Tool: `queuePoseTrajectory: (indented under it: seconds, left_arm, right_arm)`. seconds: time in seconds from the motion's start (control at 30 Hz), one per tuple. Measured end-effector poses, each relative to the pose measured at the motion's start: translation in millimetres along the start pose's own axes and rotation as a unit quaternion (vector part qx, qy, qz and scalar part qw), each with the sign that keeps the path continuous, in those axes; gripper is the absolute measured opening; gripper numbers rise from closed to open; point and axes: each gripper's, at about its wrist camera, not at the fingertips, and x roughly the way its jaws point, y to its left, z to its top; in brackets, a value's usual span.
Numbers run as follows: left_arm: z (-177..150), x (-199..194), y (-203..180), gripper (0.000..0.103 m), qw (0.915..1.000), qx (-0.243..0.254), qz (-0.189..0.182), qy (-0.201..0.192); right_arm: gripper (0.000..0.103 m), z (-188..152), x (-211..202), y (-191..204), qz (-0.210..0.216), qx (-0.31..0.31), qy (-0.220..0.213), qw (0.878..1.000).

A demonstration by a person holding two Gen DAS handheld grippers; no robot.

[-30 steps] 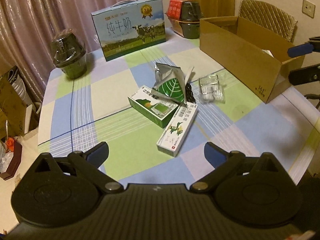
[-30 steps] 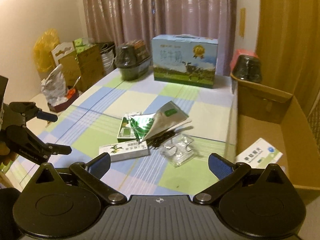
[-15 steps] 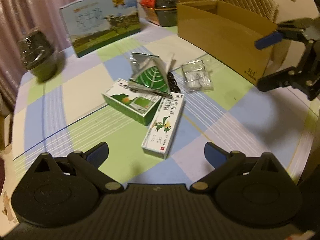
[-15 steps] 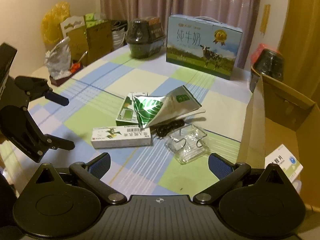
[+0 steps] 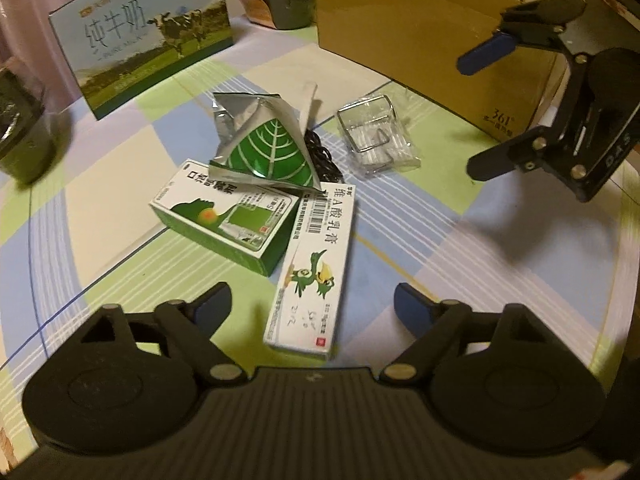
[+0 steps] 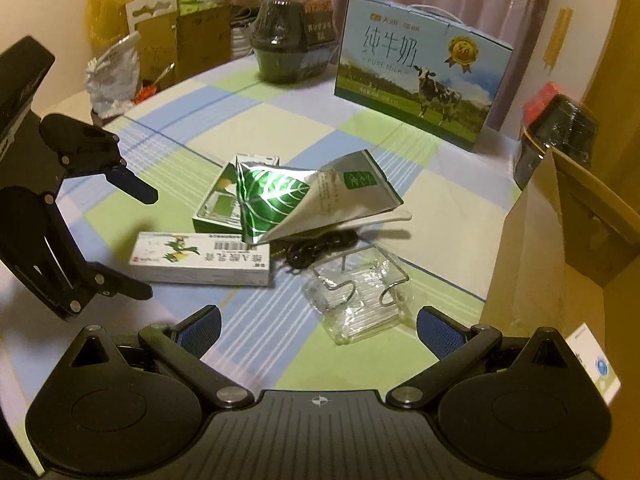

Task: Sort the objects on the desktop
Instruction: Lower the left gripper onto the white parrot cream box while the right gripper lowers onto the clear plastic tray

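You are holding your left gripper (image 5: 313, 304) wide open and empty over the near end of the long white cardboard ointment box (image 5: 310, 270), and your right gripper (image 6: 318, 326) equally open and empty over the clear plastic packet with a wire clip (image 6: 356, 294). Both are lying on the checked tablecloth (image 5: 400, 240), just beside the open brown cardboard carton (image 6: 560, 260). The crumpled silver-and-green foil pouch (image 5: 264, 148) is resting on the white box's far end and on the green-and-white carton (image 5: 224, 220), so lifting may drag it. The slick packet may slip.
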Motion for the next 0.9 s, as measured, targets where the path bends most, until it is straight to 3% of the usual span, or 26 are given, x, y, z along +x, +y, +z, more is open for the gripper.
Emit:
queuePoseTrajectory:
  seconds: [0.3, 0.43, 0.9]
  left_arm:
    - [6, 20, 0, 0.066, 0.9998, 0.010, -0.010, 0.011]
    - [8, 25, 2, 0.038, 0.9998, 0.010, -0.002, 0.015]
    - [5, 25, -1, 0.035, 0.9998, 0.020, -0.005, 0.003]
  right_arm:
    - [0.101, 5, 26, -1, -0.008, -0.022, 0.023, 0.999]
    - [0.101, 11, 35, -2, -0.014, -0.030, 0.034, 0.999]
    - [0.101, 51, 83, -6, -0.019, -0.099, 0.116, 0.988]
